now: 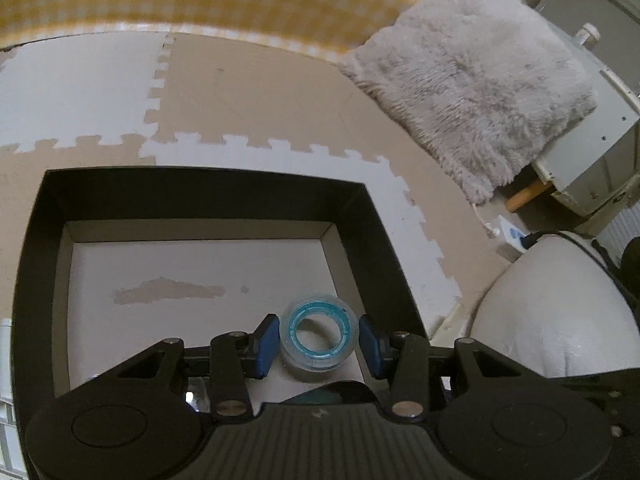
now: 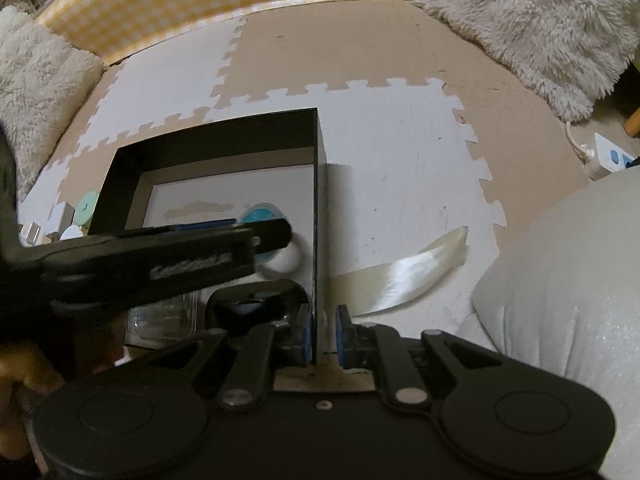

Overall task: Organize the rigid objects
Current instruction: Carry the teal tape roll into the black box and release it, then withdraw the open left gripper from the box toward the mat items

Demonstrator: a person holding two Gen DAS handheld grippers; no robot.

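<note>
A roll of clear tape with a teal core (image 1: 320, 360) hangs low inside the black box (image 1: 200, 184), over its white bottom near the right wall. My left gripper (image 1: 319, 340) is shut on it, one blue pad on each side. In the right wrist view the same roll (image 2: 260, 214) shows behind the blurred left gripper (image 2: 256, 236), which crosses the box (image 2: 216, 132). My right gripper (image 2: 323, 332) is shut on the box's right wall (image 2: 318, 240), with one pad inside and one outside.
A clear container (image 2: 168, 316) and a dark object (image 2: 256, 304) lie in the box's near end. Small items, one a teal disc (image 2: 86, 206), sit left of the box. Right of it are a pale ribbon (image 2: 400, 276), a power strip (image 2: 604, 156), fluffy cushions (image 1: 472, 80) and a person's knee (image 1: 552, 312).
</note>
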